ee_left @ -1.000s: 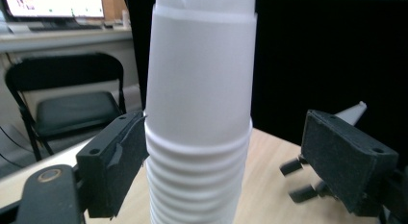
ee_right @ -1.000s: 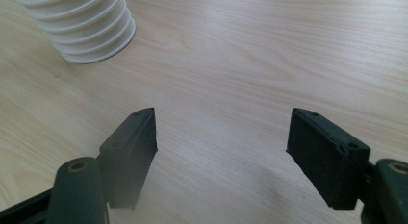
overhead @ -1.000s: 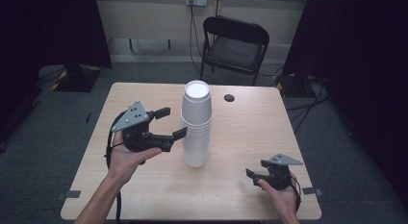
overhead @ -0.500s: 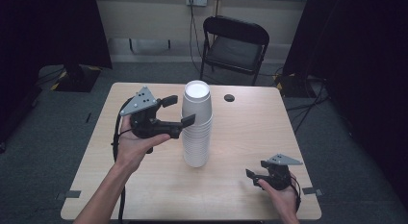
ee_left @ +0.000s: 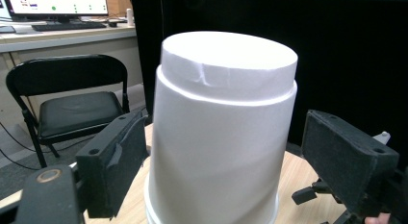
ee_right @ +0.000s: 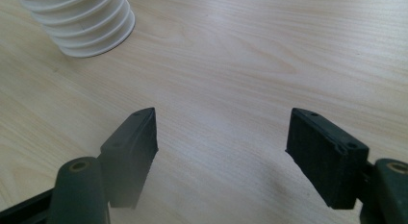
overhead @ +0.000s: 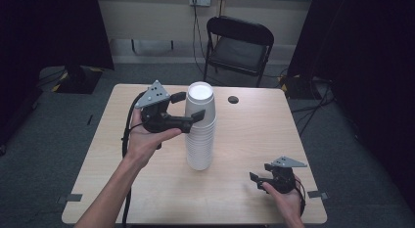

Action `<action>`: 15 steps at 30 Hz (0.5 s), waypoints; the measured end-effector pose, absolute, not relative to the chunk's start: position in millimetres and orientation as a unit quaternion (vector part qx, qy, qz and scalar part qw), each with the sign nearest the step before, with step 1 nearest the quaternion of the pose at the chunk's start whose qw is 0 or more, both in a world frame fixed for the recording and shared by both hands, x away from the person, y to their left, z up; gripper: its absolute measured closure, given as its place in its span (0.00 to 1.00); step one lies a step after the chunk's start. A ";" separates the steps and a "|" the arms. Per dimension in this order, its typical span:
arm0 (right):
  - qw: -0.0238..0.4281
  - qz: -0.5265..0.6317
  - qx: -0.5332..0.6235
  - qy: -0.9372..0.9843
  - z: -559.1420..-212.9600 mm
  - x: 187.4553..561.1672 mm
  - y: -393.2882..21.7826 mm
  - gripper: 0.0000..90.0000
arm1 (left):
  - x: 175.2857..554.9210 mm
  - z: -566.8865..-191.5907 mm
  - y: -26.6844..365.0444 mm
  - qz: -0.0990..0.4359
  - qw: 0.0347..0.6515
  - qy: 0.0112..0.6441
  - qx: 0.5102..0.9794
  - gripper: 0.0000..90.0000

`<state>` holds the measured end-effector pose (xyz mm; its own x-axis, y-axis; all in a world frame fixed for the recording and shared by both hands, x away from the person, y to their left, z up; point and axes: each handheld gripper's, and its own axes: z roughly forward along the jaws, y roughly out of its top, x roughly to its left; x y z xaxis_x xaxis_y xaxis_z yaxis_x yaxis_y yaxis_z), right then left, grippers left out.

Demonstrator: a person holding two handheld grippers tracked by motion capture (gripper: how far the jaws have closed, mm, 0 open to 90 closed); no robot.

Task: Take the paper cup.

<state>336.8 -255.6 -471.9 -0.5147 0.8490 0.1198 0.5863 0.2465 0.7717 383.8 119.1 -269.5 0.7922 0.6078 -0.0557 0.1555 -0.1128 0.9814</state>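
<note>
a tall stack of white cups stands upside down, rims on the tabletop, a little left of the middle. the left gripper is raised off the tabletop at the height of the topmost cup, its fingers spread to either side of that cup's upper part, one on the far side and one on the near side. in the left gripper view both black pads stand apart from the white wall, with a gap showing on each side, so the fingers are released around the cup and not pressing on it. the hand holding this gripper comes in from the near left, a black cable hanging below it.

the right gripper sits low at the near right corner of the tabletop, well apart from the stack. in the right gripper view its fingers are spread wide with bare wood between them, grasping nothing; the ribbed rims at the foot of the stack show in that view's upper left corner.

a small dark round disc lies on the far side of the tabletop, to the right of the stack and apart from it. beyond the far edge a black folding chair stands on the grey floor
</note>
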 end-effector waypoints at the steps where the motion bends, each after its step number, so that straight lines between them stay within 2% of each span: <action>1: 0.165 0.400 0.465 0.772 -472.0 336.8 -255.8 0.29 | 384.3 -269.5 117.2 0.188 0.608 0.264 0.725 0.17; 15: 0.159 0.396 0.469 0.774 -473.2 337.5 -255.4 0.29 | 403.3 -273.2 99.6 0.180 0.591 0.277 0.736 0.17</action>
<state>337.5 -255.4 -473.2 -0.5103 0.8508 0.1256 0.5999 0.2475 0.7609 403.3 99.6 -273.2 0.7817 0.6206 -0.0624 0.1952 -0.1485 0.9695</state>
